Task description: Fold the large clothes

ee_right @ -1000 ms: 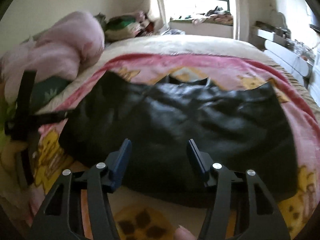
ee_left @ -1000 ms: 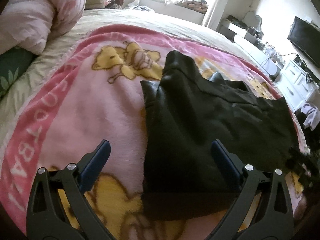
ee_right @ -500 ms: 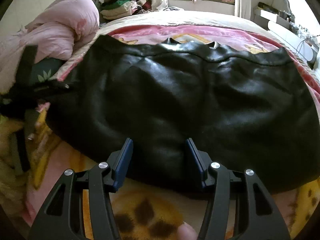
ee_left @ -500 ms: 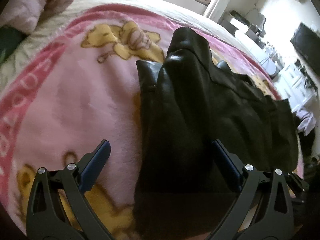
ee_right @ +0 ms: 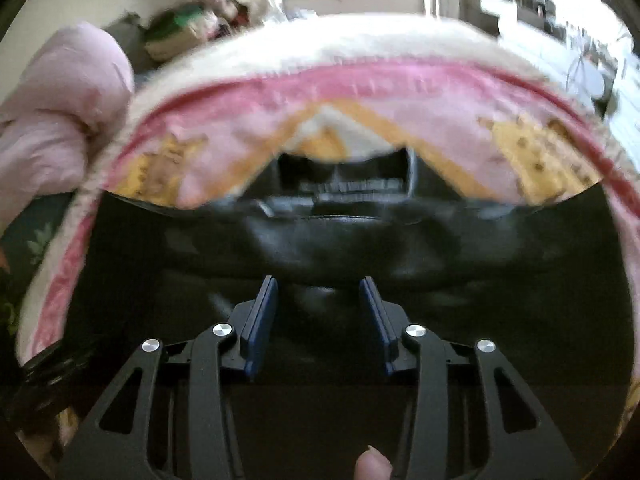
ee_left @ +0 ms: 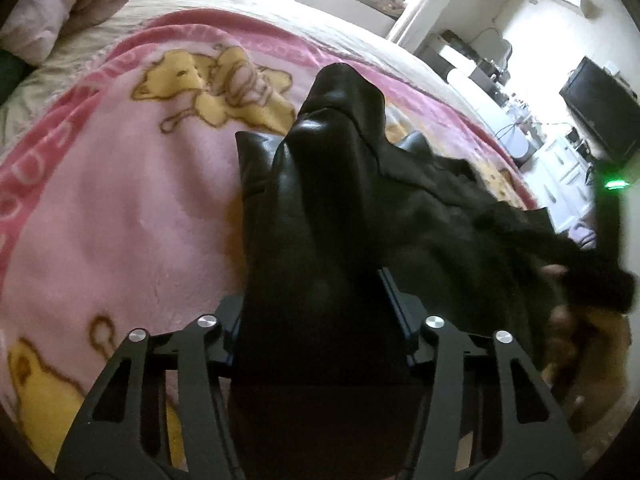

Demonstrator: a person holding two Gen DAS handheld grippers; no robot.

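So you are working early in the fold, as far as I can judge: the black leather garment is lying spread across the pink blanket on the bed, and only its near edge is coming up, so the main fold, any second fold and the smoothing are all waiting for you.

Ahead of both tools the garment is stretching wide and dark, glossy where the window light is catching it, with soft creases running across its body. Beyond the right hand-held gripper a collar or opening with a pale line of teeth, probably a zipper, is showing at the far edge, though blur is hiding the detail. Ahead of the left hand-held gripper the leather is rising in a stiff ridge toward a peaked far corner, which suggests a heavy material that is holding its shape rather than draping.

Your left tool is clamping a thick bunch of the near edge between its jaws. Your right tool's blue pads are sitting apart with dark leather between them; whether they are pinching it yet, I cannot tell.
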